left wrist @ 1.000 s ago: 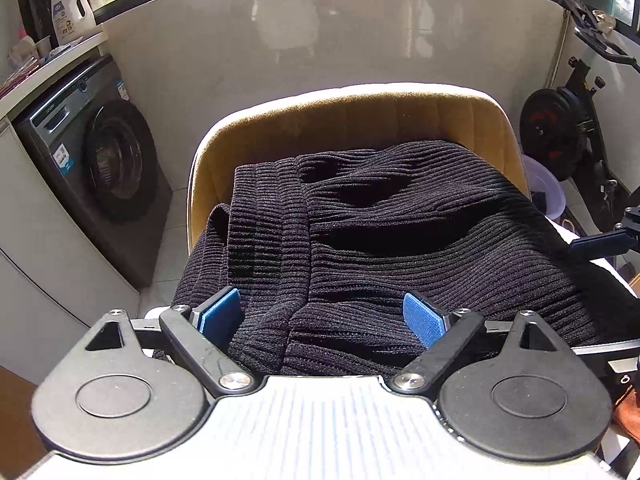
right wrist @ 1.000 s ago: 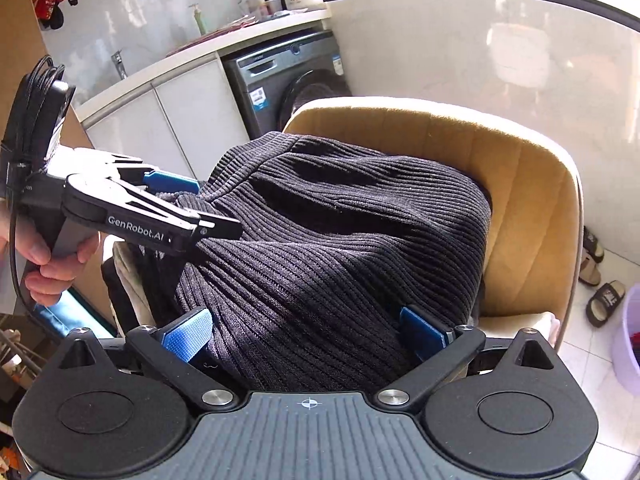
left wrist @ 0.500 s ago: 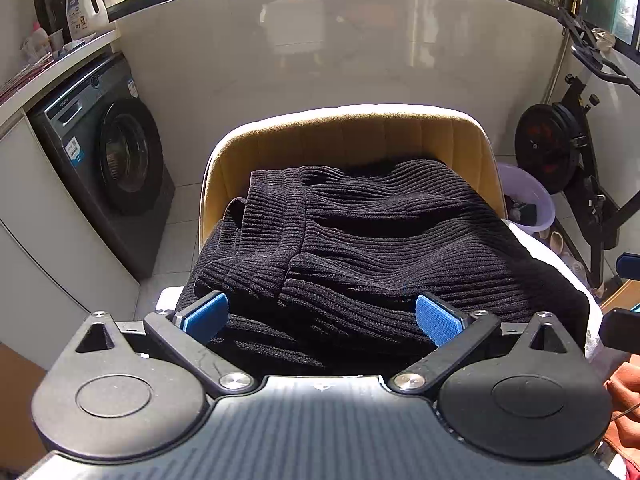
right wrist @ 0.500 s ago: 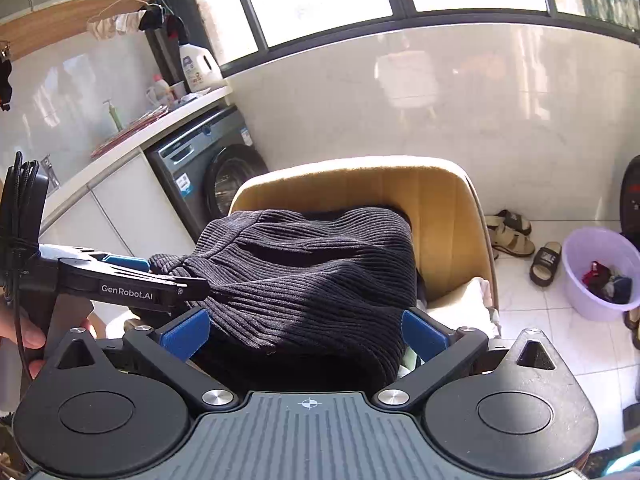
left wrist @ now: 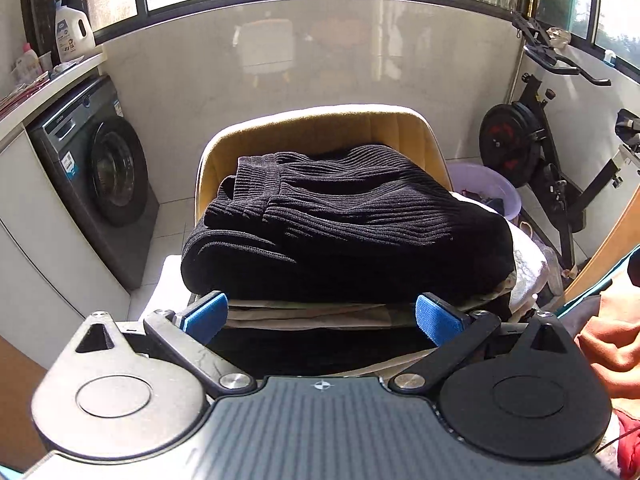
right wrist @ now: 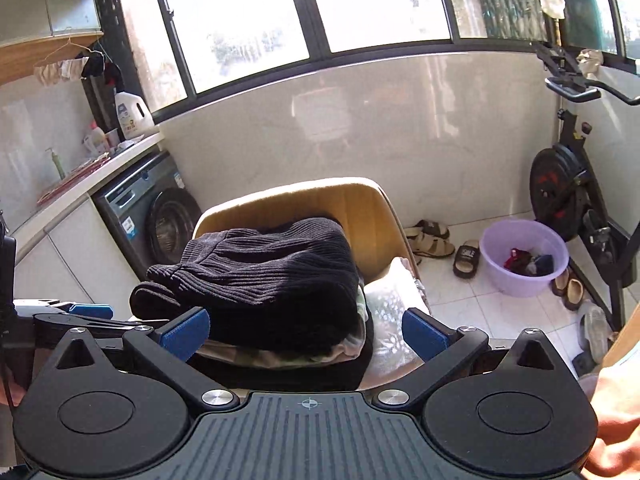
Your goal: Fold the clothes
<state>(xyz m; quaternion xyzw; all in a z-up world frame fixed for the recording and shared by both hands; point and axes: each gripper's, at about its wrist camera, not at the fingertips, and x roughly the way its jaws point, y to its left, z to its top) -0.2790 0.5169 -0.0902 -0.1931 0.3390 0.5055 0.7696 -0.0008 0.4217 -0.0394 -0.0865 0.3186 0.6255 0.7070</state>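
Evidently both claws stood apart and empty: left claw and right claw hovered just short of the folded black knit sweater, which topped a stack of clothes on the yellow chair. Folding appeared finished; the next move would call for another garment. A purple basin on the floor held small clothes.
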